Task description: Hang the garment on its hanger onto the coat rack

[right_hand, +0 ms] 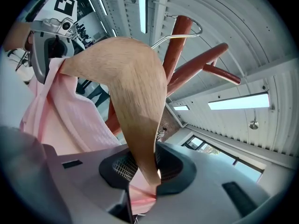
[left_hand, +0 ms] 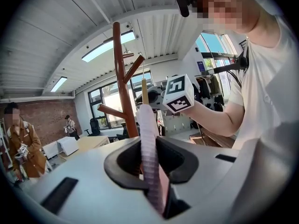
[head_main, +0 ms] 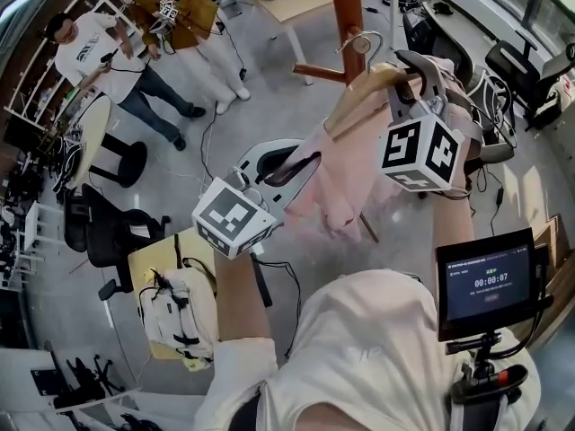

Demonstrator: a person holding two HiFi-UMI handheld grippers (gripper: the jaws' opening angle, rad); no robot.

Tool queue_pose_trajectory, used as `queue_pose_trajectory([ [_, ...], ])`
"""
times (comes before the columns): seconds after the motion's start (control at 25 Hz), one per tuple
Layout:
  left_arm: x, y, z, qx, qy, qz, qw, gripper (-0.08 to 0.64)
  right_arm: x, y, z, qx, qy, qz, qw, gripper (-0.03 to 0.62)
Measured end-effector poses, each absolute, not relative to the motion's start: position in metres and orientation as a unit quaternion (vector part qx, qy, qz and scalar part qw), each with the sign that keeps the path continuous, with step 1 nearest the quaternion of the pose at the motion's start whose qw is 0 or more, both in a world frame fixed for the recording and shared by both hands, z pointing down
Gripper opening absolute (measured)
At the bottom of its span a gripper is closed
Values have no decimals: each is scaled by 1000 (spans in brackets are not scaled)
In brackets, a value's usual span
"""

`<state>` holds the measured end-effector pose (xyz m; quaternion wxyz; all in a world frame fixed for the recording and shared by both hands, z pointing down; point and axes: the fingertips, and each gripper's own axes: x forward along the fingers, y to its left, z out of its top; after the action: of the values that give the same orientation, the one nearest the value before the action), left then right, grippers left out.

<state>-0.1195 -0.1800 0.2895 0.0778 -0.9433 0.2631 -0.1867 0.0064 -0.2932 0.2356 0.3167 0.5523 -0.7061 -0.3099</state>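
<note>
A pink garment hangs on a wooden hanger whose metal hook is close against the red-brown coat rack pole. I cannot tell whether the hook touches the pole. My right gripper is shut on the hanger's arm, with the hook in front of the rack's branches. My left gripper is shut on a fold of the garment, below and left of the hanger. The rack rises behind that fold.
Two people stand at the upper left of the floor. A light table is behind the rack. Black chairs and a white bag on a yellow stool are at the left. A small screen sits at my right.
</note>
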Motion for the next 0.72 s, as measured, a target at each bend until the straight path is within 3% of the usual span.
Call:
queue_pose_trajectory([
  [0.72, -127, -191, 315, -944, 270, -187, 37, 74, -2, -305, 273, 530, -722, -282, 344, 87],
])
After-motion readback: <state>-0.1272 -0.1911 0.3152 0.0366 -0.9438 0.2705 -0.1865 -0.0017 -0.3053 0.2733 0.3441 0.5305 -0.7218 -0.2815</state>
